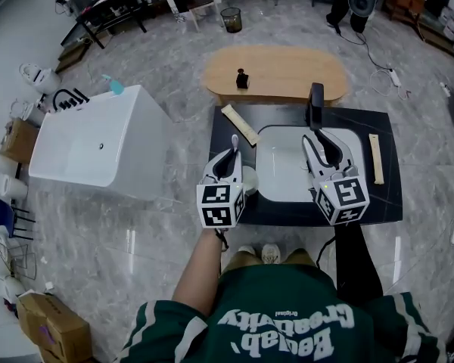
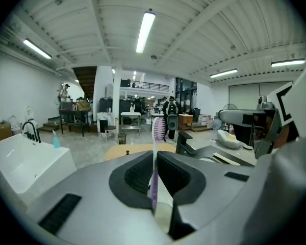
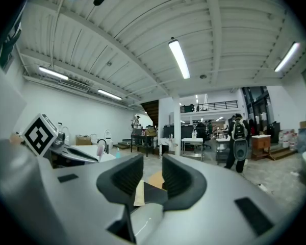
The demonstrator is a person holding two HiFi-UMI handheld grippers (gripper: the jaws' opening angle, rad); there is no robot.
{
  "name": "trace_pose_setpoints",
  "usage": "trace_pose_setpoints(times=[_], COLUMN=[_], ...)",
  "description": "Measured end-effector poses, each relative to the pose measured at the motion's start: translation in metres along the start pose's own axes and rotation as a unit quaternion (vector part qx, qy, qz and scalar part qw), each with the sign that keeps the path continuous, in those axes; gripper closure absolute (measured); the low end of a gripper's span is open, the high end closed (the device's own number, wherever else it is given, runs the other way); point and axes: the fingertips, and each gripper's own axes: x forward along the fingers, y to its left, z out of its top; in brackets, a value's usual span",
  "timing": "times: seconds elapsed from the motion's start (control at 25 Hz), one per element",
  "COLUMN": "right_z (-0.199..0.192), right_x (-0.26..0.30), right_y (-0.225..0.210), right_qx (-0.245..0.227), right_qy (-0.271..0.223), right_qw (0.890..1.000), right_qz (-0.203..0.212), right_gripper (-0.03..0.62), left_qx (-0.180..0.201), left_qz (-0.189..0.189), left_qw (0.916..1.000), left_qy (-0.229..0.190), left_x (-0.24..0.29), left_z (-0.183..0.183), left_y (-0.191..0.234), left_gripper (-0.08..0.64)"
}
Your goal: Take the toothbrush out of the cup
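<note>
My left gripper is shut on a white and purple toothbrush. In the left gripper view the handle stands upright between the pads, with the bristle head above the left gripper. A pale cup stands just below and to the right of it on the black counter; the brush looks lifted clear of the cup. My right gripper hovers over the white basin. In the right gripper view the right gripper has its jaws apart with nothing between them.
The black counter holds a white sink basin, a black faucet and two wooden strips. An oval wooden table stands behind it. A white bathtub is at the left.
</note>
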Motion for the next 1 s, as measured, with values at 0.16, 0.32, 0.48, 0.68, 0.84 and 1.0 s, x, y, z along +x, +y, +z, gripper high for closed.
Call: trace_pose_setpoints(times=[0.16, 0.32, 0.48, 0.68, 0.84, 1.0], right_z=[0.014, 0.024, 0.033, 0.047, 0.052, 0.051], right_x=[-0.001, -0.002, -0.002, -0.001, -0.001, -0.002], right_y=[0.008, 0.016, 0.024, 0.029, 0.034, 0.033], right_qx=[-0.004, -0.004, -0.010, -0.017, -0.022, -0.023], right_qy=[-0.011, -0.021, -0.030, -0.043, -0.048, -0.047], right_qw=[1.000, 1.000, 0.999, 0.999, 0.998, 0.999], right_qz=[0.003, 0.007, 0.013, 0.014, 0.015, 0.011], right_gripper=[0.472, 0.474, 0.474, 0.474, 0.476, 0.476], left_qx=[0.004, 0.007, 0.013, 0.018, 0.021, 0.023], left_qz=[0.002, 0.007, 0.010, 0.013, 0.017, 0.019], left_qw=[0.9997, 0.9989, 0.9975, 0.9957, 0.9944, 0.9935], left_qy=[-0.024, -0.046, -0.069, -0.090, -0.102, -0.110], left_x=[-0.013, -0.027, -0.038, -0.050, -0.056, -0.059], left_z=[0.026, 0.049, 0.068, 0.088, 0.096, 0.099], left_y=[-0.002, -0.002, -0.001, 0.002, 0.005, 0.006], left_gripper=[0.531, 0.531, 0.531, 0.531, 0.531, 0.531])
